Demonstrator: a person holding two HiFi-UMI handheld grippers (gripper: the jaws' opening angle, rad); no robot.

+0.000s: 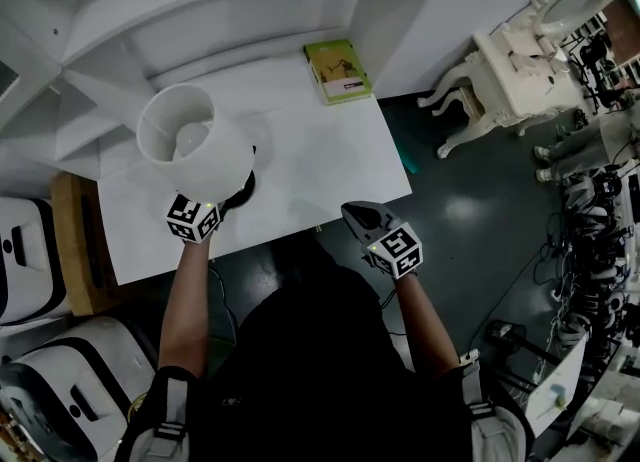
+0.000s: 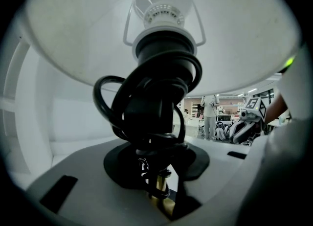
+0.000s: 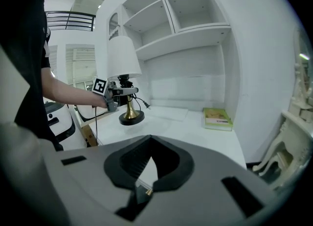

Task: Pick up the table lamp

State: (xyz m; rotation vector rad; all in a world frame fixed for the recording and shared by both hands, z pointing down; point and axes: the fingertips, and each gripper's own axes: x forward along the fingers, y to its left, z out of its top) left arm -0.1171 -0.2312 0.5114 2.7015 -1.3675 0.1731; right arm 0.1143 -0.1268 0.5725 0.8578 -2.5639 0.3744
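Left gripper clamps the table lamp by its brass stem, narrow enough for its jaws, at the table's left side, while the right gripper, closed and empty, hangs clear

A white table is standing against a white shelf unit. A green book is lying flat at the table's far right corner, close to the wall. On the dark floor to the right, an ornate white dressing table is standing apart from the table. Cables are lying along the right edge. On the left, a wooden box is sitting beside the table, with white machines near it. Far off, a person is standing.
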